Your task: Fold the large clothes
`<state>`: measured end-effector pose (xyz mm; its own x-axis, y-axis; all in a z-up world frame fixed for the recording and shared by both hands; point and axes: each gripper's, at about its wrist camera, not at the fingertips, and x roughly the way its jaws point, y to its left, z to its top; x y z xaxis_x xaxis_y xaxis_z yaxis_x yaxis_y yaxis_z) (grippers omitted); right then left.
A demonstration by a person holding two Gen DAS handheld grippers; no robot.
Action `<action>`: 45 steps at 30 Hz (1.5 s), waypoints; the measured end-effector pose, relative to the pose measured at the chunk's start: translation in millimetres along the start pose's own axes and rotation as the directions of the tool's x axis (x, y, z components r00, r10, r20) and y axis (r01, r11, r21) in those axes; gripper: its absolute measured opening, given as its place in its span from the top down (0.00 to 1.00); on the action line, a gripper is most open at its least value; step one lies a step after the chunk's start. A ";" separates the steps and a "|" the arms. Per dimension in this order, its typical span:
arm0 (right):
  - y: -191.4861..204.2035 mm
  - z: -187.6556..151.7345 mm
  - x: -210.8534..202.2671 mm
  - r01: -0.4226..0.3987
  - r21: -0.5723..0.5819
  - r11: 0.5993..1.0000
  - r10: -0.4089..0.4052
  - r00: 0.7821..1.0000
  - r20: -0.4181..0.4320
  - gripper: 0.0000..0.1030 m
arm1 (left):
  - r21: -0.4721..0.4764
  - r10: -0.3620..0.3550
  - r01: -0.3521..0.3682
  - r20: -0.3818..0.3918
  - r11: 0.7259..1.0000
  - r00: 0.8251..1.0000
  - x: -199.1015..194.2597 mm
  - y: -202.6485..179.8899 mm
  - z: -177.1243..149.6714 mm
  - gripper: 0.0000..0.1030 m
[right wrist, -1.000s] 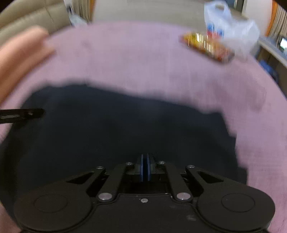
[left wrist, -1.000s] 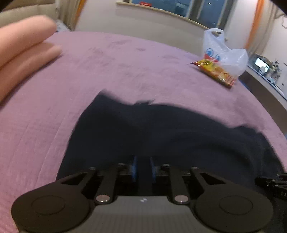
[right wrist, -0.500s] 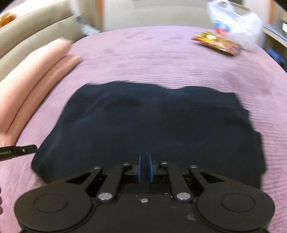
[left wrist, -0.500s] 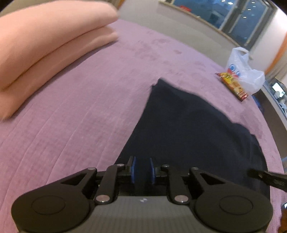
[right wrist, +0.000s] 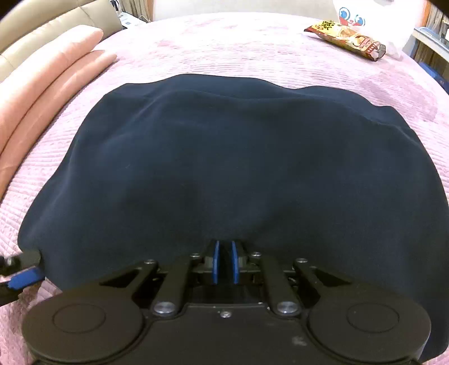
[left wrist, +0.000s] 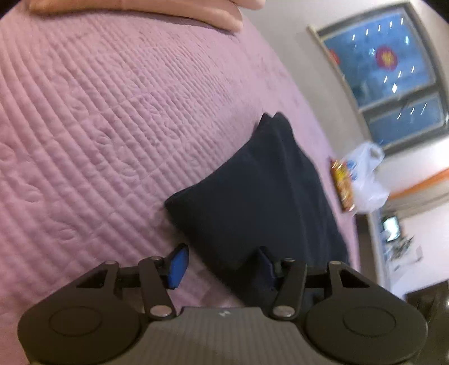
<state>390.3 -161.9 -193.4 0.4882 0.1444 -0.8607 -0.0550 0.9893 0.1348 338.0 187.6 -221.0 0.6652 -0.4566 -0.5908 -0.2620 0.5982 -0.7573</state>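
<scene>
Lying across the big purple bed cover (right wrist: 252,50) is the dark blue garment (right wrist: 230,157), folded over itself and spread flat in the middle of the bed. A pink folded blanket (right wrist: 42,84) sits along one side of the bed. Far off by the other edge there is a white plastic bag (right wrist: 373,25) with a snack packet (right wrist: 345,38) just beside it.

The right claw (right wrist: 224,262) pinches the near edge of the garment, with its blue pads (right wrist: 215,261) close together on the cloth. The left claw (left wrist: 219,265) is let go. Its jaws have just been opening and now stand wide apart. One corner of the garment lies between them, but the pads do not press it.

What could go wrong? If the right claw pulls while the left side is loose, the cloth may slide and the neat fold may go crooked. The left pad by the cloth could also catch that corner and drag it open when the claw moves off.

A second ago the left claw was shut on the cloth and the garment looked wide in its view. Now that view is tipped sideways, the cloth looks narrow, and the window (left wrist: 393,78) shows up high.
</scene>
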 end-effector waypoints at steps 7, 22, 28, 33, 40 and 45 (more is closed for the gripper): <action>-5.3 -19.7 -7.0 -0.018 0.055 0.998 0.015 0.998 0.054 0.91 | -0.038 -0.121 0.123 0.060 0.992 0.991 48.5 -16.3 7.6 0.45; -5.6 -42.7 -11.4 -0.053 0.083 0.995 0.044 0.993 0.106 0.90 | -0.080 -0.074 0.086 0.138 0.993 0.988 49.2 -16.4 11.4 0.76; -25.0 -50.3 -12.1 -0.139 0.075 0.987 0.130 0.985 0.114 0.91 | 0.279 -0.094 0.031 0.214 0.960 0.972 33.9 -108.7 -7.6 0.94; -57.1 -48.6 -6.9 -0.265 0.186 0.946 0.246 0.962 0.123 0.91 | 0.532 -0.277 0.195 0.079 0.824 0.958 33.0 -204.8 -39.2 0.94; -157.5 -58.2 -31.9 -0.399 0.442 0.804 0.353 0.917 0.185 0.98 | 0.637 -0.355 0.413 -0.226 0.651 0.907 76.9 -272.3 -112.1 0.94; -235.0 -67.7 -71.7 -0.233 0.460 0.857 0.157 0.968 0.197 0.85 | 0.671 -0.256 0.447 -0.370 0.591 0.893 122.1 -290.1 -166.8 0.94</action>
<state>309.2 -403.5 -196.6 0.6355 0.2913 -0.7150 0.2404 0.8054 0.5418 378.6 -151.5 -119.9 0.4027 -0.8045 -0.4366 0.6121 0.5913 -0.5250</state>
